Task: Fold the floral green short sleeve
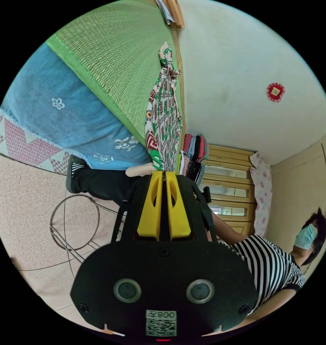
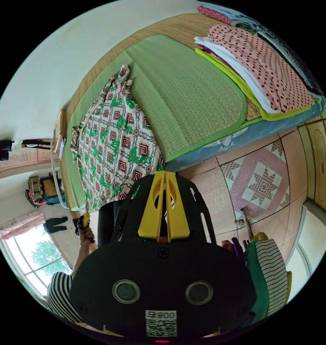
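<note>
The floral green short sleeve [image 2: 116, 140], white with green and red patterns, is spread out over the green mat [image 2: 191, 90]. My right gripper [image 2: 165, 173] is shut on its near corner. In the right gripper view my left gripper [image 2: 84, 220] shows in a hand at the garment's other near corner. In the left gripper view the garment [image 1: 163, 118] appears edge-on as a narrow strip running away from my left gripper [image 1: 164, 173], whose yellow jaws are pressed together on its green-printed edge.
A stack of folded clothes [image 2: 263, 61], polka-dot piece on top, lies on the bed's far end. The bed has a blue sheet [image 1: 62, 104] above a tiled floor [image 2: 263, 183]. A person in a striped shirt [image 1: 270, 266] stands by a wooden cabinet [image 1: 227, 179].
</note>
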Demonstrator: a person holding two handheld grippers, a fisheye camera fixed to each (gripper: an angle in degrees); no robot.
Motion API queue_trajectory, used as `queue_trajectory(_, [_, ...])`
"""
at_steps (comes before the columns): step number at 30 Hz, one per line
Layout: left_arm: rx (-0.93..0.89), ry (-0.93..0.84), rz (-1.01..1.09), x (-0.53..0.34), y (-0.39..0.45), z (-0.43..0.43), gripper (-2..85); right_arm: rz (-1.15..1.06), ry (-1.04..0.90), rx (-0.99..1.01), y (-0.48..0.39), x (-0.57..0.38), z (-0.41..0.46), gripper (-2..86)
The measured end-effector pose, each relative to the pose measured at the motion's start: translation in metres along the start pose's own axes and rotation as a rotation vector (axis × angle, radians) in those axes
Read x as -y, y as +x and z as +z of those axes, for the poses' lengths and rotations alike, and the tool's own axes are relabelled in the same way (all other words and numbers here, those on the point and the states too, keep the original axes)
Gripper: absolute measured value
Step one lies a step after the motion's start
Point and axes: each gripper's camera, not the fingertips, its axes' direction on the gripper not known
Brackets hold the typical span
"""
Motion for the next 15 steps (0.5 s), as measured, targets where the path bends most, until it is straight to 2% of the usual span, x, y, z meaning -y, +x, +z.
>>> queue_trajectory(5, [0.100,0.039,-0.014,0.012,0.022,0.000,2.4,-0.052,0.019,0.060,-0.011,0.024,0.000,0.0])
queue_trajectory(9, [0.214,0.116,0.013,0.024,0.052,-0.006,3.1,-0.173,0.057,0.143,-0.038,0.058,-0.005,0.2])
queue_trajectory(15, [0.207,0.084,0.228,0.115,0.135,0.048,5.6,-0.365,0.081,0.266,-0.103,0.132,0.003,1.1])
